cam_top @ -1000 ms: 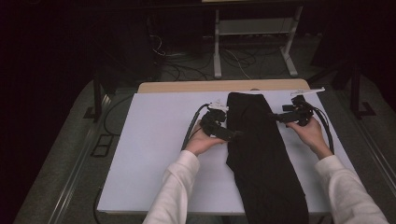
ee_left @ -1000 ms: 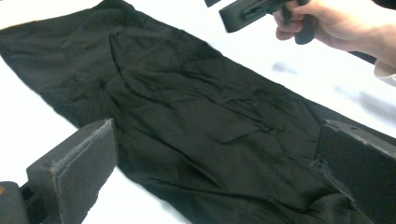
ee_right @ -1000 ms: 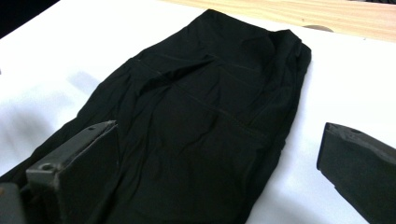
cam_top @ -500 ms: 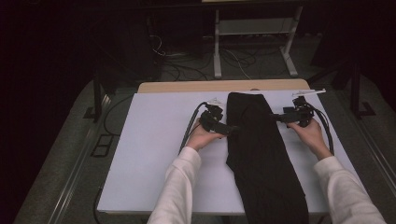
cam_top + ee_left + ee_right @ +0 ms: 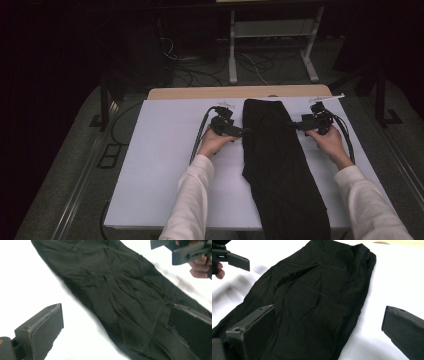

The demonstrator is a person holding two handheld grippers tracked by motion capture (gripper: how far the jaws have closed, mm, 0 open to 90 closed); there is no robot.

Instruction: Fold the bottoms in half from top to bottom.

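Note:
A long black folded garment (image 5: pixel 277 165) lies lengthwise on the white table cover (image 5: pixel 160 165), its far end near the table's back edge and its near end hanging over the front. My left gripper (image 5: pixel 243 132) sits at the garment's left edge, jaws open, with cloth (image 5: pixel 120 297) between and under them. At the right edge my right gripper (image 5: pixel 294 125) points inward, open, over the garment (image 5: pixel 317 302). Neither grips the cloth. The other gripper (image 5: pixel 185 251) appears at the top right of the left gripper view.
A strip of wooden table top (image 5: pixel 240 92) shows behind the white cover. Cables (image 5: pixel 197 145) trail from each gripper across the cover. A white metal stand (image 5: pixel 270 45) and loose floor cables stand beyond the table. Dark floor surrounds it.
Both grippers have shifted slightly toward the far end of the garment, staying at its left and right edges. The garment lies much as before.

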